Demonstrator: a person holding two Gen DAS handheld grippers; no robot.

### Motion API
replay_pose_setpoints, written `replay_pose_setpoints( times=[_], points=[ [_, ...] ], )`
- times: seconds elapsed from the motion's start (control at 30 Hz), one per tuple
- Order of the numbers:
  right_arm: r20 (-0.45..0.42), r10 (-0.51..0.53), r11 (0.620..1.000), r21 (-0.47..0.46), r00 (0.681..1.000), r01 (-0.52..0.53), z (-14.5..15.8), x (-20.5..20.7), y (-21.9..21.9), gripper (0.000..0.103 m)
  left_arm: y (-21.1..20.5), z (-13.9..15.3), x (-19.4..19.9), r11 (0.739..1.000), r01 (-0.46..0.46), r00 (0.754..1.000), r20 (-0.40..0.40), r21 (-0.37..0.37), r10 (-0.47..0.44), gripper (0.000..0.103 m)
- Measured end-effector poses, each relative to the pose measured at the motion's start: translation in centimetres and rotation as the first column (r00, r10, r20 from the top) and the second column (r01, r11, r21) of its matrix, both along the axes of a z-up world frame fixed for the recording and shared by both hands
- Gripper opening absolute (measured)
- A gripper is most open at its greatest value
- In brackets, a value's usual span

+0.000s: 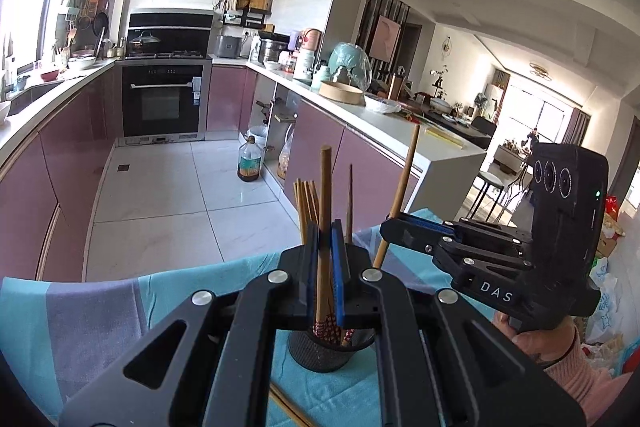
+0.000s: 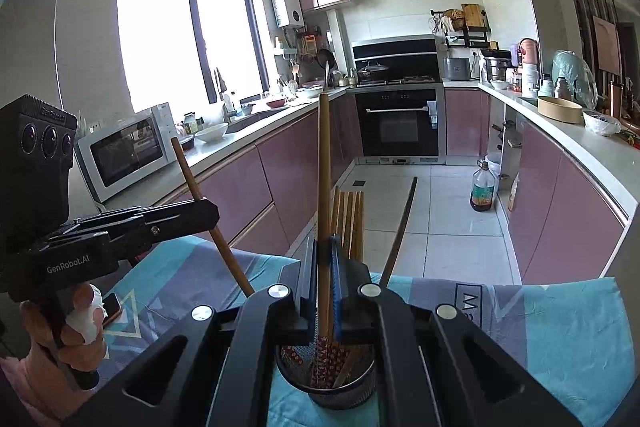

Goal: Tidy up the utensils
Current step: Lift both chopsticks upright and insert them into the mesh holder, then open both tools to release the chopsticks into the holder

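Both grippers tilt down over the mesh holder [image 2: 326, 383] on the blue cloth [image 2: 560, 327]: left gripper [image 1: 325, 259] clamps one brown chopstick [image 1: 325, 211], right gripper [image 2: 320, 267] clamps another chopstick [image 2: 323, 163], lower ends inside.

Daylight floods in through the window [image 2: 188, 35], which is blown out white. Both pictures are sharp, with fisheye bending and dark corners.

Black mesh holder [image 2: 326, 385] sitting on turquoise-and-grey geometric cloth [image 2: 560, 319]. Brown chopsticks [image 2: 323, 187] showing red floral-patterned ends. Blue pads [image 1: 338, 267] lining black gripper fingers. Mauve cabinets [image 1: 72, 155] flanking white floor tiles [image 1: 168, 195].
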State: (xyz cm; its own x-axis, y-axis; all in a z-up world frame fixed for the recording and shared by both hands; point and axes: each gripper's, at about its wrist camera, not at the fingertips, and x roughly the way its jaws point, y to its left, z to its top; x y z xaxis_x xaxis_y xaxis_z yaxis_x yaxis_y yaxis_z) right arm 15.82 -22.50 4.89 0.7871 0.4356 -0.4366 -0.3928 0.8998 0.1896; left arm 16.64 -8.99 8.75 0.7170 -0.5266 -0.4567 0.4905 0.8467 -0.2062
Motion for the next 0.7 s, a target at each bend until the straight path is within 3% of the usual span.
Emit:
replay_pose_setpoints(
  times=[0.3, 0.53, 0.63, 0.7],
  points=[
    [-0.097, 0.001, 0.999, -0.033, 0.995, -0.004, -2.6, 1.6, 1.0, 0.005, -0.4, -3.4, 2.7, 0.996, -0.003, 0.996, -0.087, 0.085, 0.01, 0.007],
    [-0.115, -0.03, 0.998, -0.061, 0.993, 0.023, -3.3, 2.2, 1.6, 0.006, -0.8, -4.4, 5.1, 0.996, -0.021, 0.994, -0.109, 0.089, 0.031, 0.009],
    [-0.102, -0.046, 0.997, -0.073, 0.994, 0.039, -3.1, 2.2, 1.8, 0.007, -0.7, -4.9, 5.5, 0.996, -0.031, 0.993, -0.109, 0.087, 0.041, 0.013],
    [-0.091, -0.052, 0.996, -0.082, 0.995, 0.045, -2.9, 1.9, 1.7, 0.01, -0.5, -5.1, 5.6, 0.995, -0.044, 0.993, -0.107, 0.084, 0.053, 0.023]
  ],
)
